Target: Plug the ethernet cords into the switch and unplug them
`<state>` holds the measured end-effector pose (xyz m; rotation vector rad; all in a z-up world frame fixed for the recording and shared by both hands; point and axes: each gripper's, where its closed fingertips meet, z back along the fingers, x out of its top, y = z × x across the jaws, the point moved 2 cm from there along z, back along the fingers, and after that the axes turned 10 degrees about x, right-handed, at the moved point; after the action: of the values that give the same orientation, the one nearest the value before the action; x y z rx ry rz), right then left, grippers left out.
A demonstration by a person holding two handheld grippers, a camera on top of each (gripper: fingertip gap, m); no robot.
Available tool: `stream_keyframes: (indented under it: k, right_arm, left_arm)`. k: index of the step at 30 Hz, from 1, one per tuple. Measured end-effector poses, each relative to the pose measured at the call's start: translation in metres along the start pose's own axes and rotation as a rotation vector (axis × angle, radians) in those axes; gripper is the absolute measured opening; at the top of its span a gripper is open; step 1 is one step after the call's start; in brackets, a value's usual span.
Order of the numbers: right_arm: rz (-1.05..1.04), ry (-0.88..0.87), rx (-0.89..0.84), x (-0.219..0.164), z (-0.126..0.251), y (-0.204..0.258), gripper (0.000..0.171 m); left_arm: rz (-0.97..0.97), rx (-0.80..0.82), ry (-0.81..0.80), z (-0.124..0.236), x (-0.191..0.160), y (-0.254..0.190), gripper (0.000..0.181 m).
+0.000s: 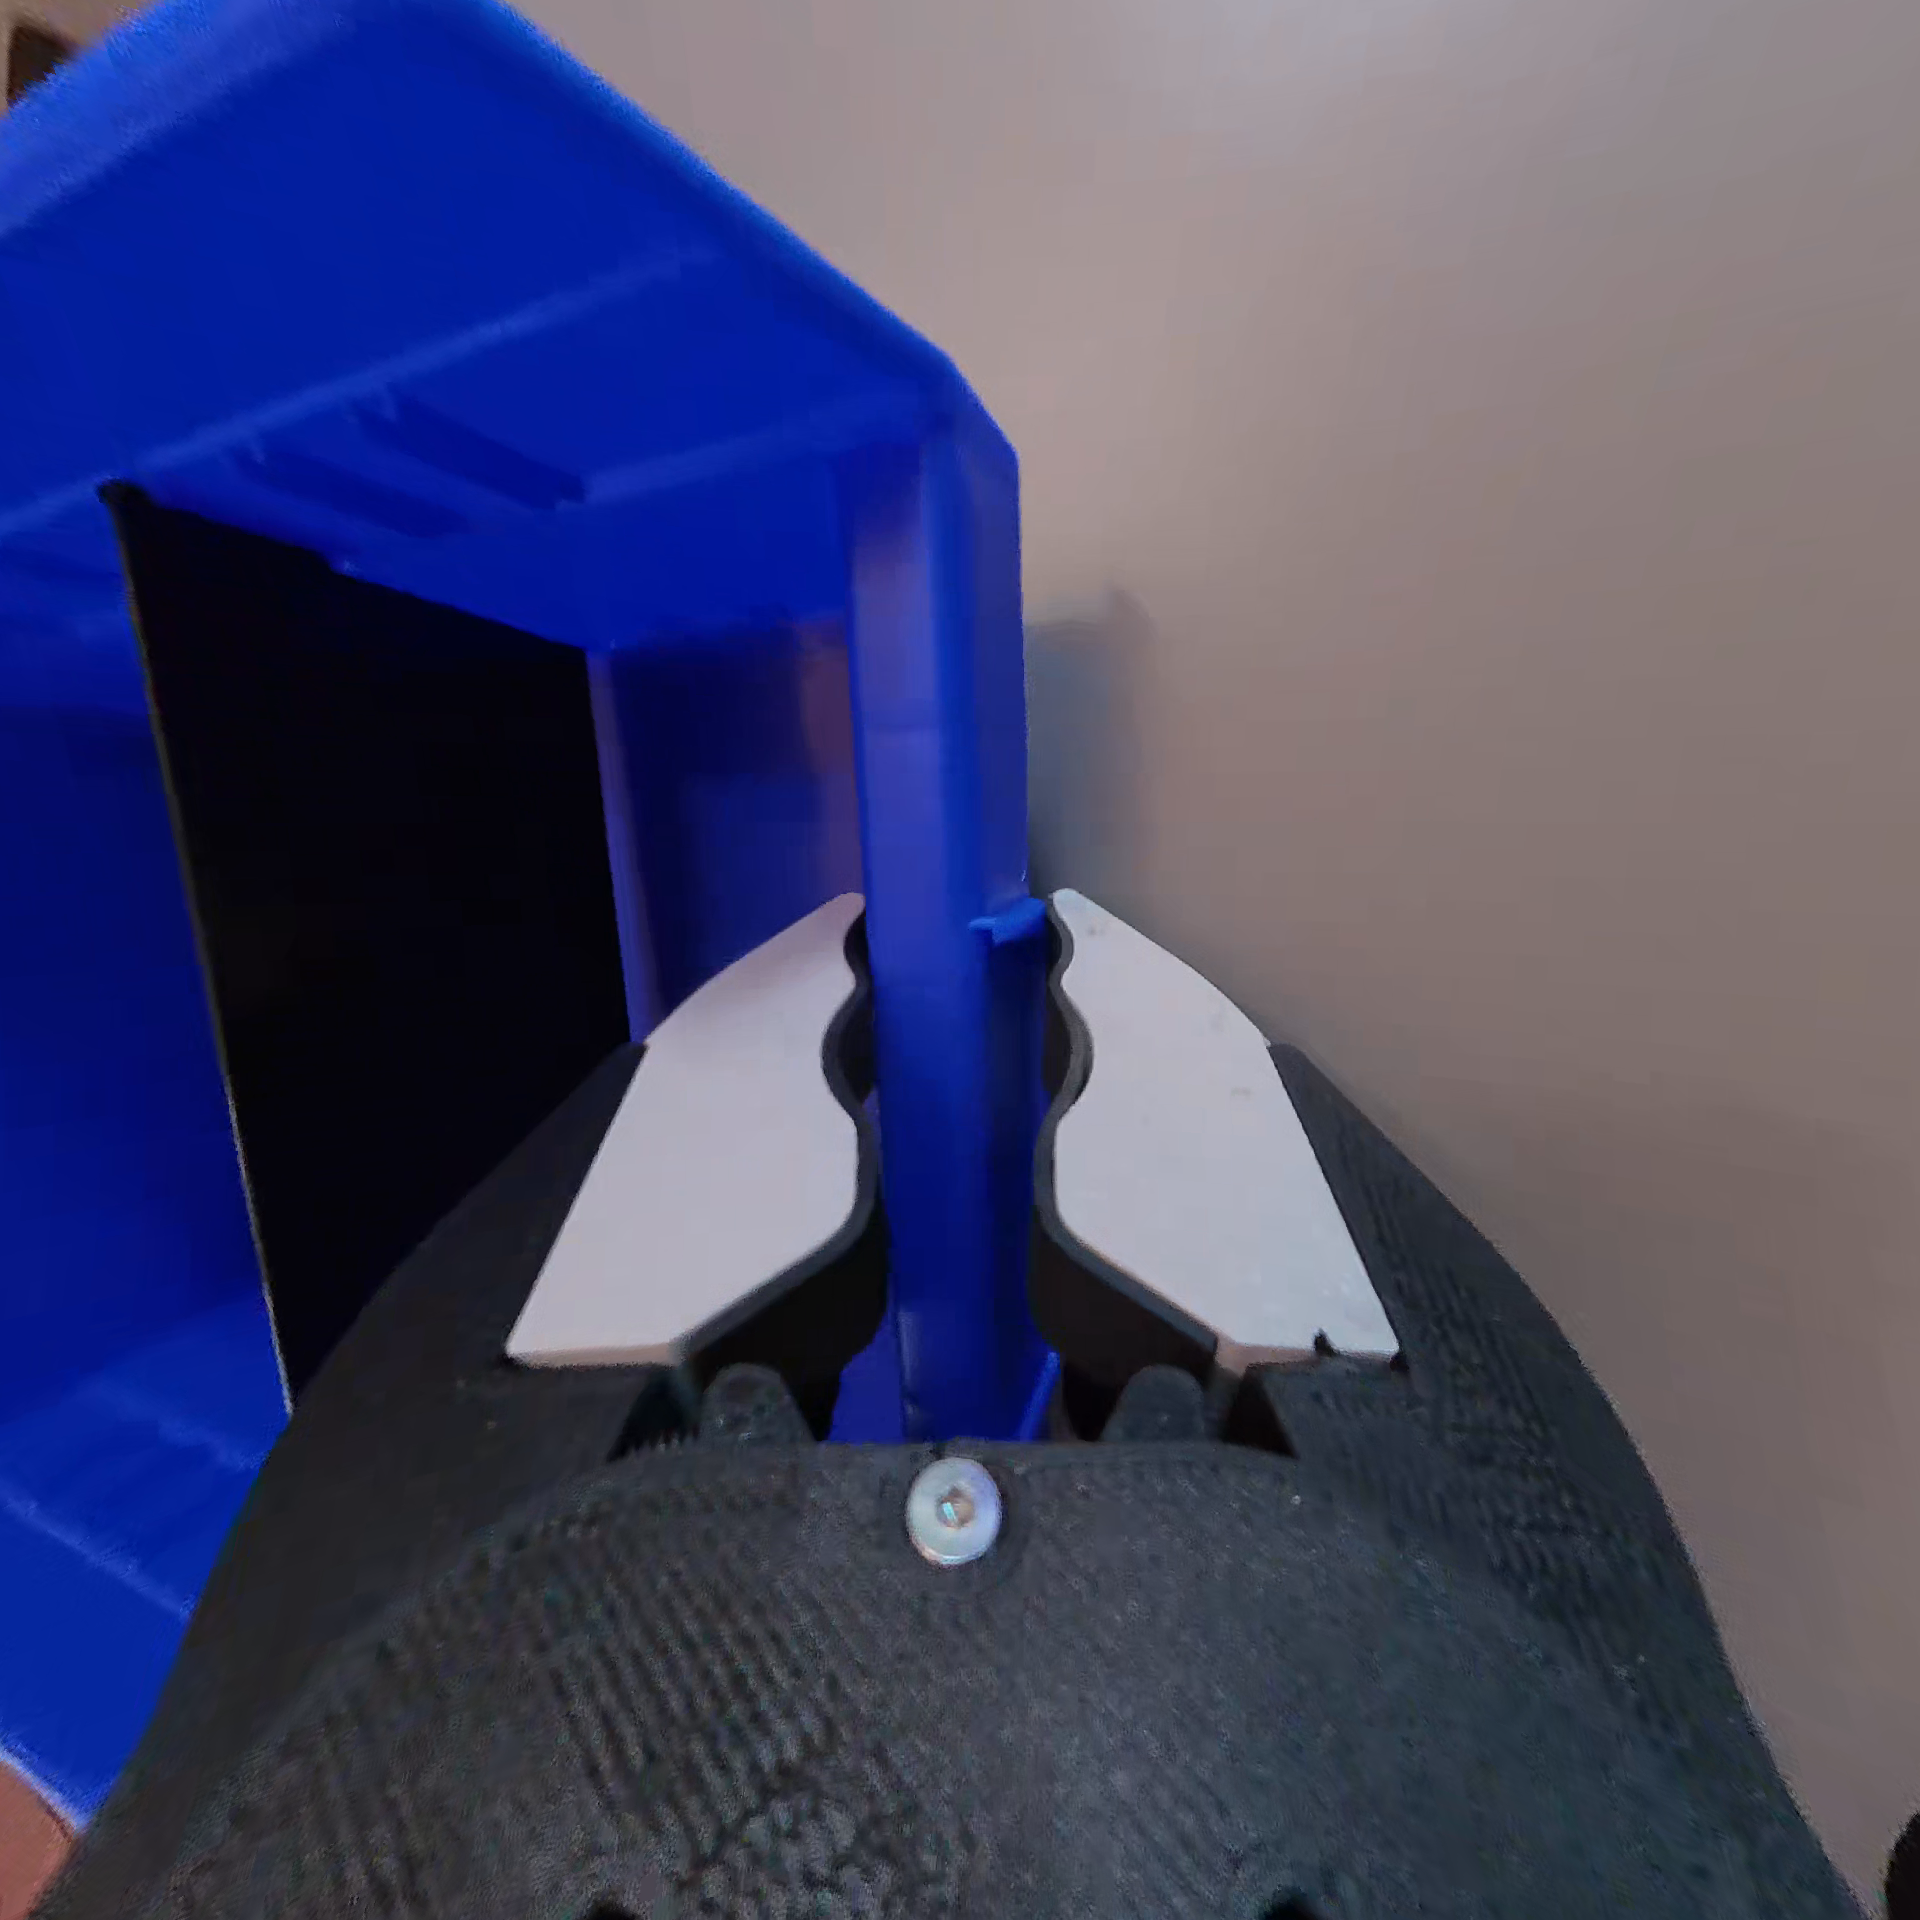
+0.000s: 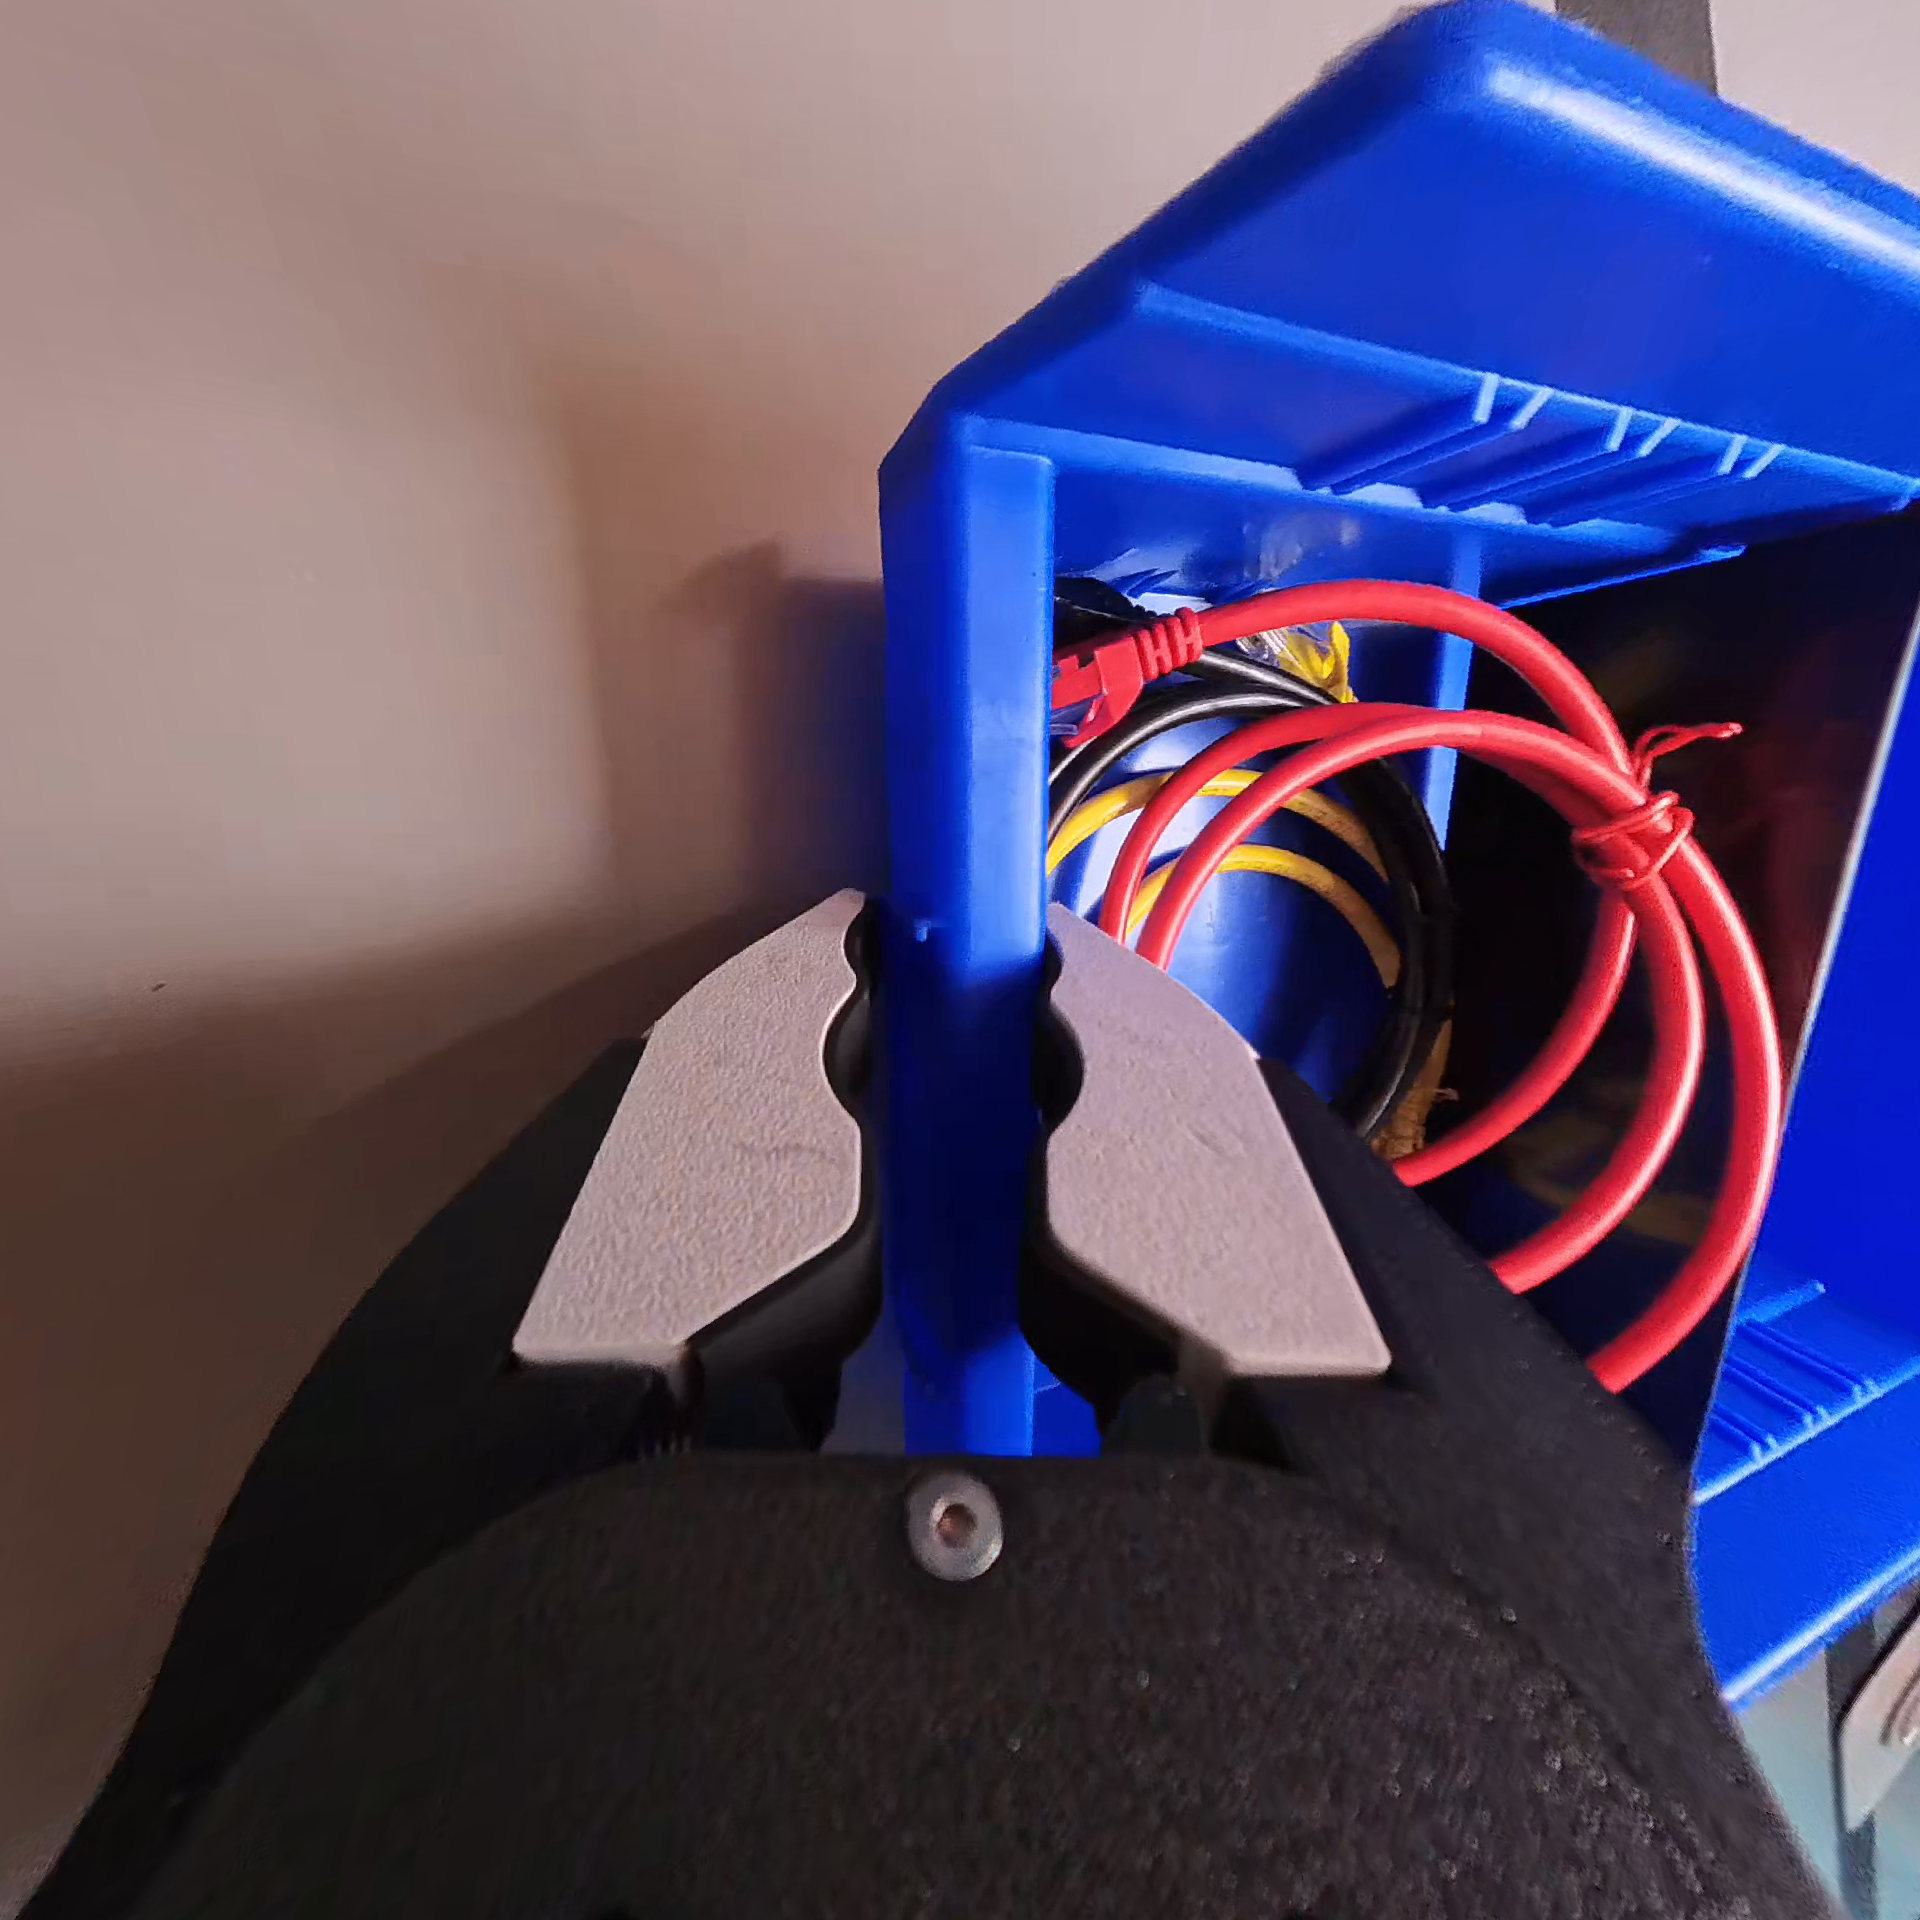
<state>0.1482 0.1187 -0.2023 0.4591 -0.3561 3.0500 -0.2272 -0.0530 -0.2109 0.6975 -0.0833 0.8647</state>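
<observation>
A blue plastic bin (image 1: pixel 416 312) fills the left of the left wrist view. My left gripper (image 1: pixel 956 914) is shut on its right rim. In the right wrist view the same bin (image 2: pixel 1455 260) is on the right, and my right gripper (image 2: pixel 956 914) is shut on its left rim. Inside lie a coiled red ethernet cord (image 2: pixel 1714 1039) tied with a red twist tie, its red plug (image 2: pixel 1101 675) near the rim, a yellow cord (image 2: pixel 1299 862) and a black cord (image 2: pixel 1413 883). No switch is in view.
A dark panel (image 1: pixel 364 883) stands inside the bin in the left wrist view. A pale beige surface (image 1: pixel 1455 520) lies behind the bin in both views. A grey metal part (image 2: pixel 1881 1745) shows at the lower right edge of the right wrist view.
</observation>
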Motion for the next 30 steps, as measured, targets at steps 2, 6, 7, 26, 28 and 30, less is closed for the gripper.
stream_keyframes:
  k: [2, 6, 7, 26, 28, 30]
  right_arm:
    - [0.029, -0.014, 0.000, 0.003, 0.002, 0.011, 0.026]
    - [0.105, -0.044, 0.006, 0.011, 0.007, 0.044, 0.027]
    - [0.125, -0.050, 0.010, 0.013, 0.008, 0.053, 0.027]
    - [-0.156, -0.691, -0.201, 0.010, 0.138, 0.131, 0.043]
    - [-0.346, -0.728, -0.339, -0.025, 0.151, 0.099, 0.048]
    - [-0.487, -0.681, -0.418, -0.057, 0.147, 0.078, 0.058]
  left_arm:
    - [-0.022, -0.013, -0.021, 0.003, 0.012, -0.012, 0.028]
    - [-0.139, -0.068, -0.115, 0.013, 0.045, -0.047, 0.028]
    - [-0.180, -0.083, -0.140, 0.016, 0.055, -0.058, 0.028]
    - [-0.015, -0.175, -0.649, 0.089, 0.131, -0.111, 0.044]
    - [0.187, -0.305, -0.706, 0.108, 0.145, -0.129, 0.043]
    - [0.397, -0.420, -0.722, 0.115, 0.164, -0.147, 0.042]
